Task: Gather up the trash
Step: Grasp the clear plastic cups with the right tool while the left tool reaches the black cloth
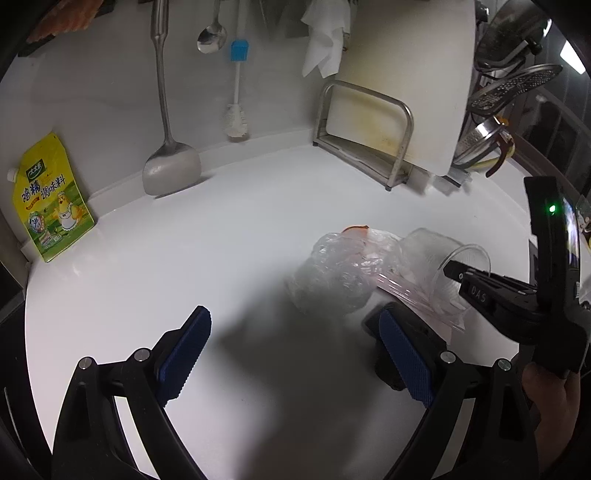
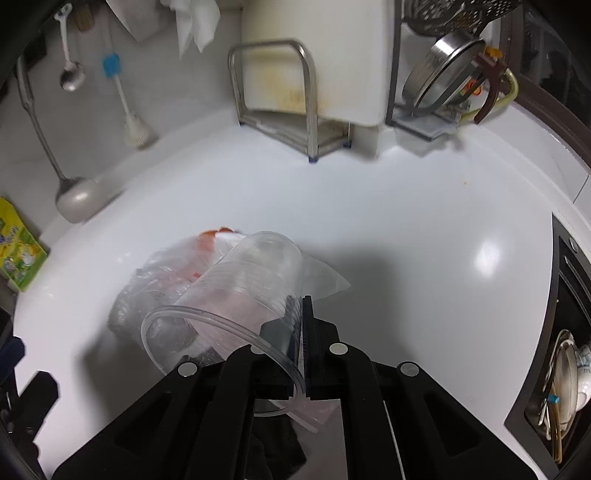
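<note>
Got my right gripper (image 2: 303,332) pinched on the cup (image 2: 236,295) wall, low centre, atop the bag (image 2: 147,291) on the worktop (image 2: 406,240). Left gripper (image 1: 291,354) jaws wide, empty. Next I'd lift gently, since thin plastic crumples.

A glossy white surface (image 2: 406,206) fills both views, curving up by a low lip into a pale wall (image 1: 92,85) at twelve o'clock; a bright ceiling light glints off the surface at three o'clock in the right wrist view; against the wall hang a steel spatula (image 1: 166,147), a spoon (image 1: 211,35) and a blue-tipped brush (image 1: 236,92); a yellow-green seasoning pouch (image 1: 51,199) leans at nine o'clock; a metal rack (image 2: 288,107) at twelve o'clock holds a stained white cutting board (image 2: 317,55); at two o'clock a dish rack (image 2: 436,96) carries a steel pot lid (image 2: 443,70); white paper towel (image 1: 325,40) hangs above; at four o'clock a dark-rimmed sink (image 2: 561,369) holds crockery.
</note>
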